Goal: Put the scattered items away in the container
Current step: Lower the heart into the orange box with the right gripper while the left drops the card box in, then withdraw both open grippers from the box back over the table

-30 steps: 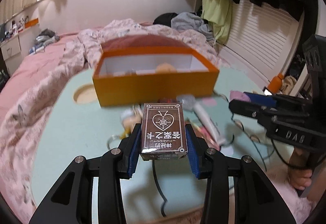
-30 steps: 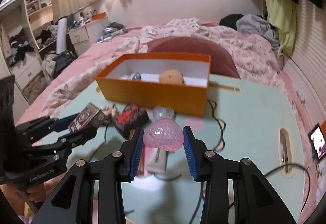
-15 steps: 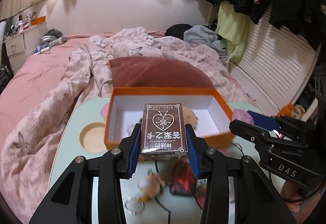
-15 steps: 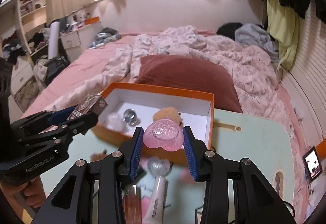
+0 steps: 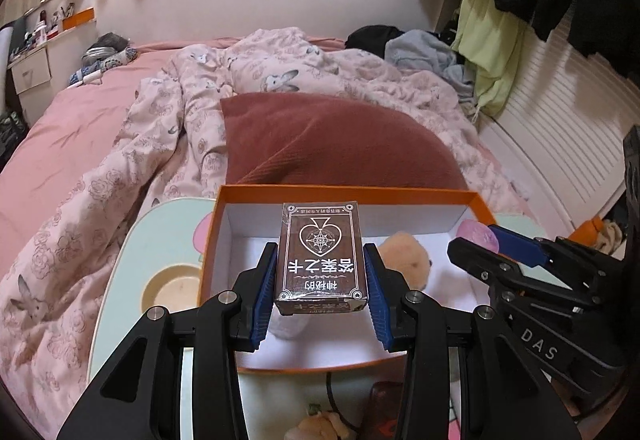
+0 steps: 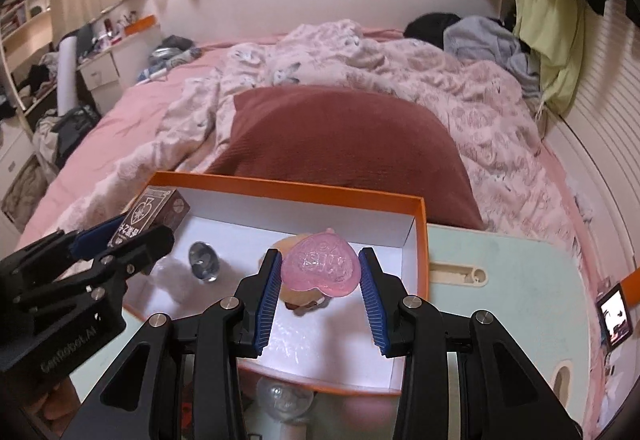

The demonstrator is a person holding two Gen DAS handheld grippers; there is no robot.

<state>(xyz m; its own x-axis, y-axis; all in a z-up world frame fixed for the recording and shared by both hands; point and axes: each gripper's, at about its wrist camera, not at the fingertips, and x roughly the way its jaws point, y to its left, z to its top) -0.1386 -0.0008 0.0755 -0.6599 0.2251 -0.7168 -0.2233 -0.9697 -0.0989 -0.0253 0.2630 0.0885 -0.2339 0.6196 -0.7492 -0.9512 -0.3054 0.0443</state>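
My left gripper [image 5: 321,272] is shut on a brown card box [image 5: 321,260] and holds it above the left part of the orange box [image 5: 348,192]. My right gripper [image 6: 319,272] is shut on a pink heart-shaped case [image 6: 320,266] above the right part of the orange box [image 6: 422,240]. Inside the box lie a tan plush toy [image 5: 404,266] and a round metal piece [image 6: 203,260]. The right gripper also shows in the left wrist view [image 5: 480,240], and the left gripper in the right wrist view [image 6: 132,232].
The box stands on a pale green table [image 6: 520,272] beside a bed with a dark red pillow [image 5: 328,135]. In front of the box lie a plush keychain [image 5: 320,422], a dark red pouch [image 5: 384,412], a cable [image 5: 334,396] and a clear-capped tube [image 6: 286,402].
Both grippers have risen and moved forward from the table's front, carrying the card box and the pink case to above the open orange box.
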